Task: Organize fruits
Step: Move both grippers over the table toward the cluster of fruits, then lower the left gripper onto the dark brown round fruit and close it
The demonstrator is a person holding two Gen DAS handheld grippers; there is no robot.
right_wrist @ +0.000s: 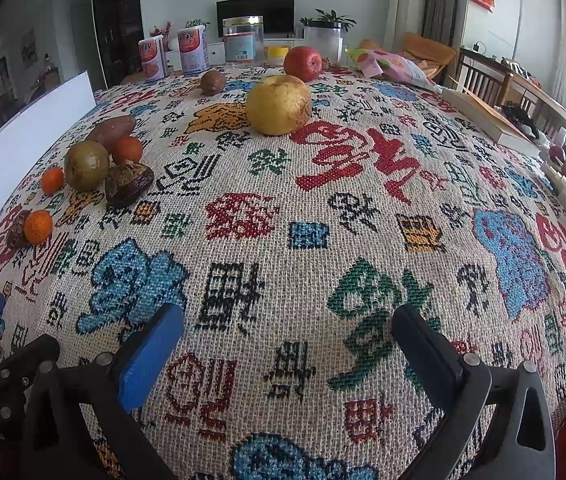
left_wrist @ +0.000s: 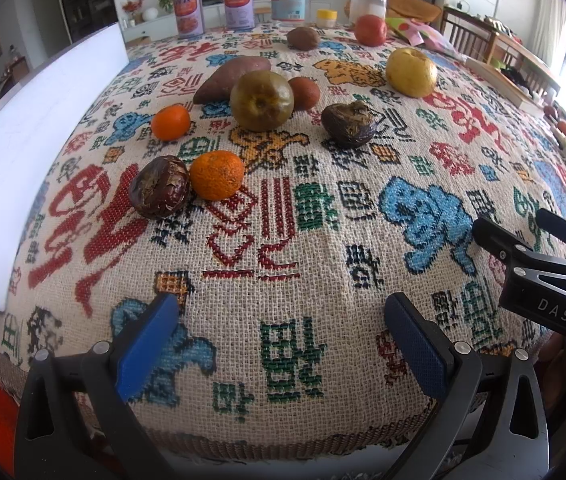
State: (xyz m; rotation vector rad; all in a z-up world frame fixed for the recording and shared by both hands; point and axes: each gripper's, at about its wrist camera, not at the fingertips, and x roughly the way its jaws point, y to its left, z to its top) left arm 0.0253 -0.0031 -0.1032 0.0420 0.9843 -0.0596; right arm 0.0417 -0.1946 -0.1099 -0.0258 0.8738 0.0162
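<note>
Currently: left gripper [left_wrist: 283, 322] and right gripper [right_wrist: 289, 330] low in frame, jaws apart, empty. Sweet potato [left_wrist: 231, 77] upper centre-left of left view, long axis slanting lower-left to upper-right, behind green-brown fruit [left_wrist: 261, 100] on patterned cloth [left_wrist: 323, 240].

Both grippers' jaws wide, empty.

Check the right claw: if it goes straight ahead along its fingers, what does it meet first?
Probably nothing close: the right claw is open over bare tablecloth. The first object near that line looks like the yellow apple, far up the table and about centred, though fisheye depth is uncertain.
</note>
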